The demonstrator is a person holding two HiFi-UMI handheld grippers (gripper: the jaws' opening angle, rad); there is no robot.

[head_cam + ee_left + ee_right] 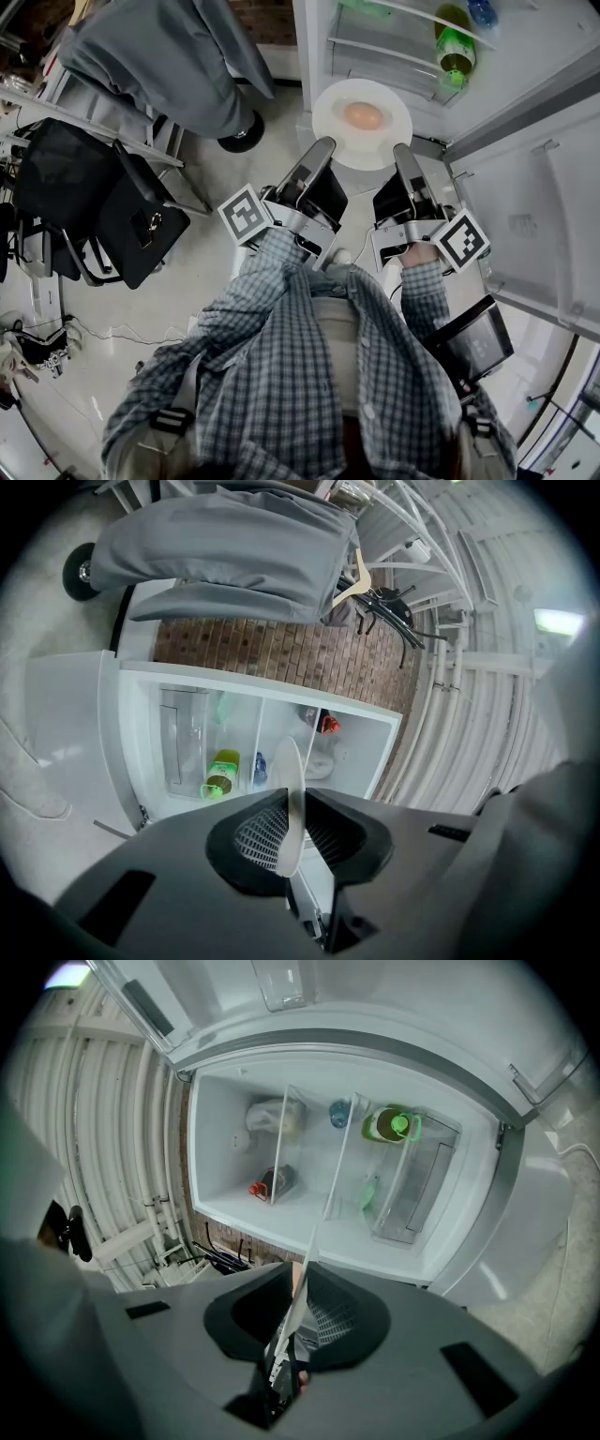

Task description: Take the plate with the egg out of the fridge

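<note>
- My checked shirt [309, 375] fills the bottom of the head view, with both sleeves reaching forward side by side.
- A dark flat screen device [473, 342] hangs at my right hip.
- My left hand-held gripper [322, 150] points ahead and leans a little to the right. Its marker cube [246, 214] sits on the outer, left side.
- My right hand-held gripper [403, 155] points ahead and leans a little to the left. Its marker cube [461, 240] sits on the outer, right side.
- Each hand-held gripper is pinched narrow on the near rim of the plate [330, 122], left on the left part, right on the right part. Each gripper view shows the rim edge-on between its two jaws.
- The plate is white and round, lies flat and faces up, and is carried above the floor [234, 178] at the open front of the fridge [525, 56].
- I cannot tell whether its far rim reaches past the fridge's lower edge.
- The egg [364, 115] rests near the middle of the plate, its longer side running across from one hand-held gripper toward the other.
- A green bottle [455, 47] lies inside the fridge, beyond the plate and to the right.
- The fridge door [544, 216] stands open on my right.
- A grey garment [169, 56] hangs over a rack on my left, with black bags [103, 197] nearer on that side.
</note>
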